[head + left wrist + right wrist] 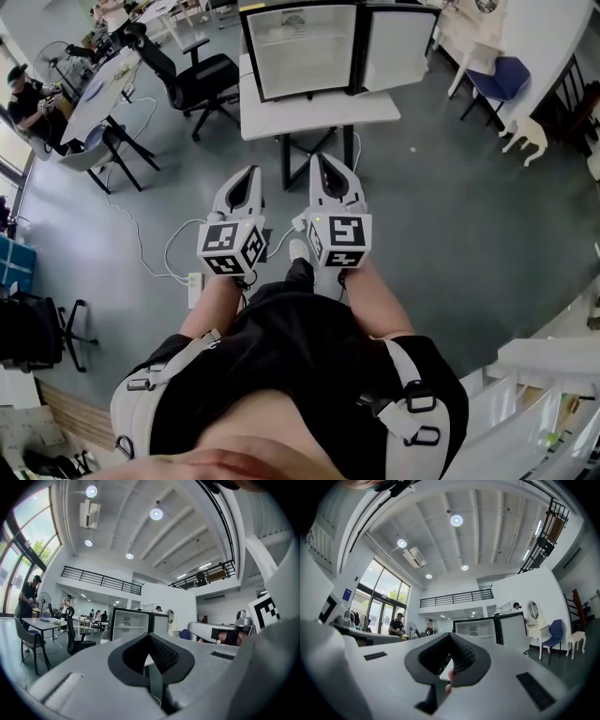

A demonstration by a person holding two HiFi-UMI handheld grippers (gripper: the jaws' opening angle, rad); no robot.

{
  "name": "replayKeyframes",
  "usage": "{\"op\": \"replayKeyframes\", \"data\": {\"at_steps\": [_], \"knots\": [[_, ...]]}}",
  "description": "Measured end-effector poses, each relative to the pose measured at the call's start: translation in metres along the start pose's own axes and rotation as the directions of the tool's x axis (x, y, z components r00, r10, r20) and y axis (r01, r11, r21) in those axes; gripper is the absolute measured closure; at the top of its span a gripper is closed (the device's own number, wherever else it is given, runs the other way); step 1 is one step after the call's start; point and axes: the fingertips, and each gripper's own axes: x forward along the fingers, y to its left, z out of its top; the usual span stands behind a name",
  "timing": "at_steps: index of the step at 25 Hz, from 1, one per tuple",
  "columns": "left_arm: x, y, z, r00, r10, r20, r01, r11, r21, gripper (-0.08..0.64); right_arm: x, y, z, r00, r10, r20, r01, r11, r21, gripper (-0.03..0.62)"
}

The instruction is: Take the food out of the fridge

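Observation:
A small fridge (298,49) stands on a white table (319,114) ahead of me, its door (400,42) swung open to the right. Its inside looks white with a shelf; I make out no food in it. I hold both grippers side by side at waist height, pointing at the table and well short of it. The left gripper (249,173) and the right gripper (320,159) both have their jaws together with nothing between them. The left gripper view shows its shut gripper (150,637) below the fridge (129,623). In the right gripper view the gripper (450,637) and the fridge (477,630) stand likewise.
A black office chair (202,77) stands left of the table. A person (23,98) sits at a long white desk (98,89) at far left. A blue chair (499,80) and a white stool (525,136) are at right. Cables and a power strip (195,281) lie on the floor.

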Motion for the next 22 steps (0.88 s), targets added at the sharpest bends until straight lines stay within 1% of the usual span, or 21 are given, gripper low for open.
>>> {"op": "replayKeyframes", "data": {"at_steps": [3,6,11,16,22], "knots": [[0.02,0.014,0.0,1.0,0.007,0.008,-0.007,1.0,-0.008,0.558,0.022,-0.004,-0.002,1.0,0.006,0.004,-0.006,1.0,-0.017,0.584],[0.048,0.025,0.0,1.0,-0.004,0.017,0.004,1.0,-0.012,0.558,0.046,-0.015,-0.008,1.0,-0.001,0.002,0.001,1.0,-0.027,0.584],[0.113,0.04,-0.01,0.999,-0.033,-0.002,0.033,0.999,-0.024,0.558,0.096,-0.049,-0.021,0.999,-0.031,-0.015,0.03,0.999,-0.028,0.584],[0.182,0.063,0.004,0.999,-0.048,-0.005,0.048,0.998,-0.033,0.558,0.161,-0.08,-0.022,0.999,-0.046,-0.026,0.046,0.999,-0.03,0.584],[0.261,0.104,0.011,0.999,-0.034,-0.012,0.034,0.999,-0.041,0.558,0.246,-0.107,-0.026,0.999,-0.035,-0.032,0.034,0.999,-0.022,0.584]]}}
